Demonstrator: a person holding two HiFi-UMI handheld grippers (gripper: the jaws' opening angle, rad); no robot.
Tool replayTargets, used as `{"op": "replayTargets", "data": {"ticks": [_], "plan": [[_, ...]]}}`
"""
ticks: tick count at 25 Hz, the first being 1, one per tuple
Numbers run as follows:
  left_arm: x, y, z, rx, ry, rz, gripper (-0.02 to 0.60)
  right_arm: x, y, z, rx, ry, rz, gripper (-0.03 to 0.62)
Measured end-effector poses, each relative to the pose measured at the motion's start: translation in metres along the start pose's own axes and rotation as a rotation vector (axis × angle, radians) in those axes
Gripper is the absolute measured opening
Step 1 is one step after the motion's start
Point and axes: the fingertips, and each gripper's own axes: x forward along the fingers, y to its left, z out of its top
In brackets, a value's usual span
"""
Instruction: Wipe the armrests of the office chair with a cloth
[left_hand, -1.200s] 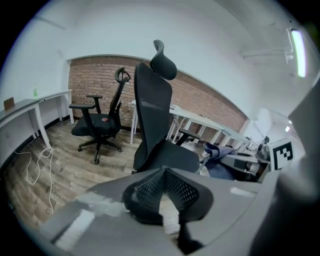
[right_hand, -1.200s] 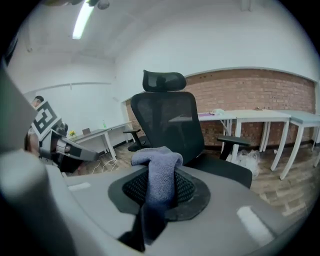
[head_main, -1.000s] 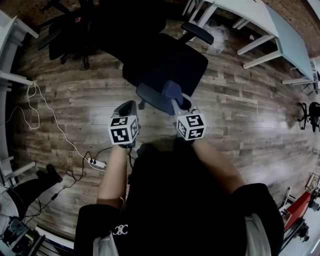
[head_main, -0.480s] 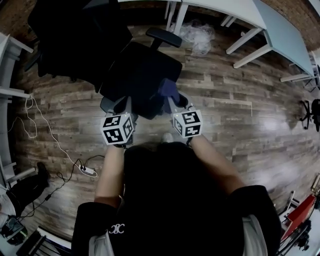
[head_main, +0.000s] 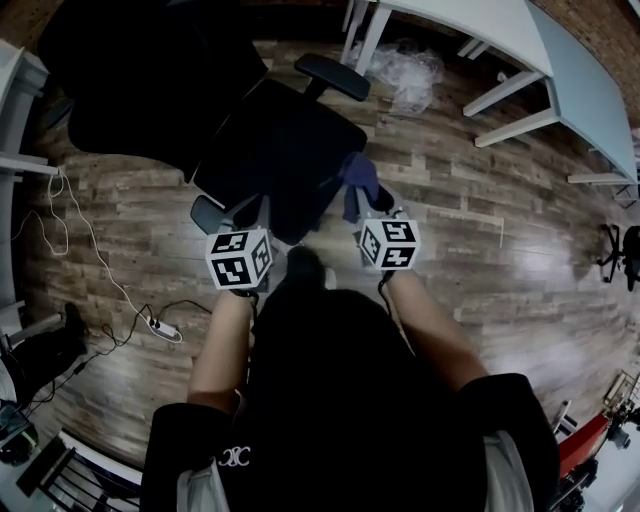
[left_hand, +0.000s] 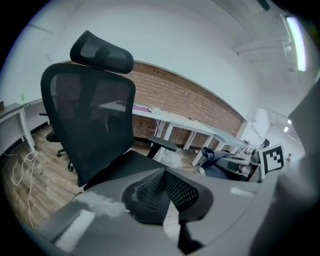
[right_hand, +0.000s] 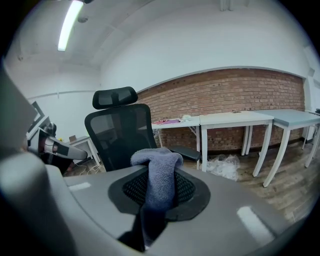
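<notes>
The black office chair's seat (head_main: 285, 140) fills the upper middle of the head view, its mesh back (left_hand: 90, 115) to the left. Its far armrest (head_main: 332, 75) lies beyond the seat; the near armrest (head_main: 208, 212) sits just left of my left gripper (head_main: 250, 215). That gripper (left_hand: 172, 200) is shut with nothing in it and points at the seat. My right gripper (head_main: 366, 205) is shut on a blue-grey cloth (head_main: 360, 180), held off the seat's right edge. The cloth (right_hand: 157, 175) hangs folded over the jaws, apart from the chair (right_hand: 120, 135).
White desks (head_main: 520, 40) stand at the upper right, with a crumpled plastic bag (head_main: 405, 70) on the wooden floor under them. A power strip (head_main: 160, 328) and cables lie at the left. Another chair's base (head_main: 625, 240) shows at the far right edge.
A second ago the cloth lay on the near armrest. My right gripper has carried it to the right, off the armrest. The chair has shifted left in view.
</notes>
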Motion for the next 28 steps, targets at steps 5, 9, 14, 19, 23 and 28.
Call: {"op": "replayTargets", "data": {"ticks": [5,9,14,19,23,28], "plan": [[0.043,-0.003,0.026,0.008,-0.005,-0.058,0.005,0.035,-0.007,0.019,-0.023,0.021,-0.011,0.077],[0.067,-0.002,0.047,0.008,-0.008,-0.099,0.005,0.063,-0.011,0.039,0.006,0.01,-0.023,0.077],[0.071,0.021,0.059,0.001,-0.011,-0.094,0.005,0.096,-0.021,0.035,0.081,0.049,-0.101,0.077],[0.067,0.045,0.052,-0.053,-0.001,-0.057,0.005,0.124,-0.046,0.016,0.128,0.116,-0.157,0.077],[0.072,0.06,0.045,-0.087,0.019,-0.022,0.005,0.152,-0.071,-0.001,0.132,0.174,-0.202,0.077],[0.082,0.066,0.04,-0.11,0.028,0.003,0.005,0.184,-0.103,-0.019,0.153,0.21,-0.237,0.077]]}}
